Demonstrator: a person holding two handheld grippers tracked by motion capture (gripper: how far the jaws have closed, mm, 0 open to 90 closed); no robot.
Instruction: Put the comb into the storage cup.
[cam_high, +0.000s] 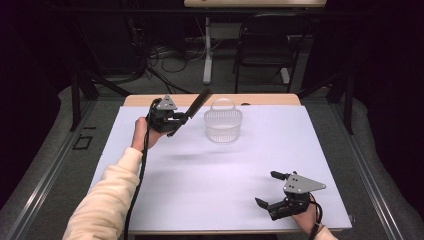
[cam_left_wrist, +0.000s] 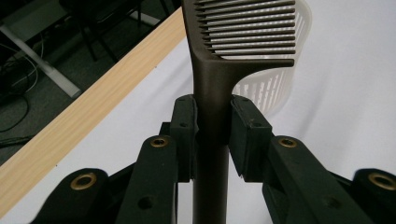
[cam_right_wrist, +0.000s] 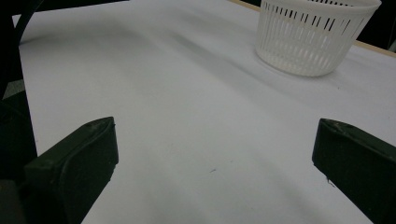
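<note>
- My left tongs (cam_left_wrist: 212, 126) pinch the comb (cam_left_wrist: 233, 42) by its handle, held beside the basket (cam_high: 223, 125).
- Next, I judge: lift it over the rim, release.
- My right tongs (cam_high: 273, 191) rest spread on the table (cam_high: 200, 190).

Your left gripper (cam_high: 176, 120) raised at the far left, jaws clamped tight, forearm in a cream sleeve (cam_high: 107, 195) reaching forward, your right gripper (cam_high: 272, 192) low near you, jaws spread wide
</note>
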